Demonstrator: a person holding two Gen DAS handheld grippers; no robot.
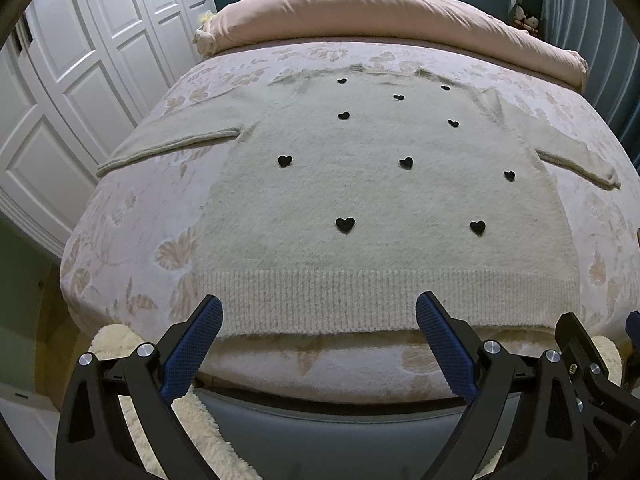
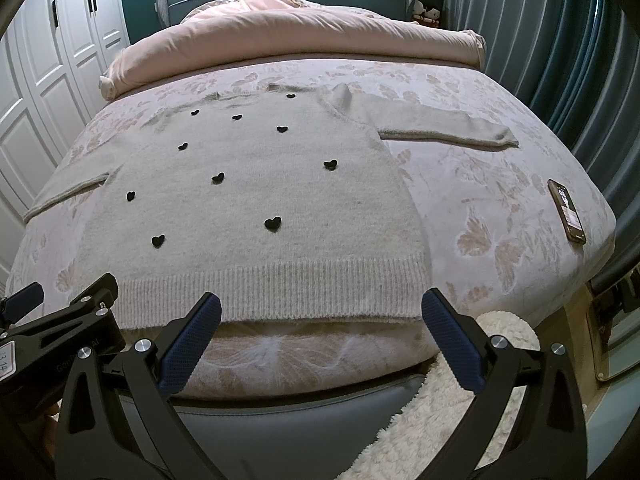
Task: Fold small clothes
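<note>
Hovering at the foot of the floral pink bed point(image 1: 132, 216), I keep my left gripper point(image 1: 318, 344) and right gripper point(image 2: 320, 344) spread wide, pinching nothing; the cream knitted sweater with black hearts point(image 1: 360, 192) lies flat ahead, sleeves outstretched.

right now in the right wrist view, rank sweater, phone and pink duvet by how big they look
1. sweater, largest
2. pink duvet, smaller in frame, but it lies farther back, so unsure
3. phone, clearly smallest
</note>
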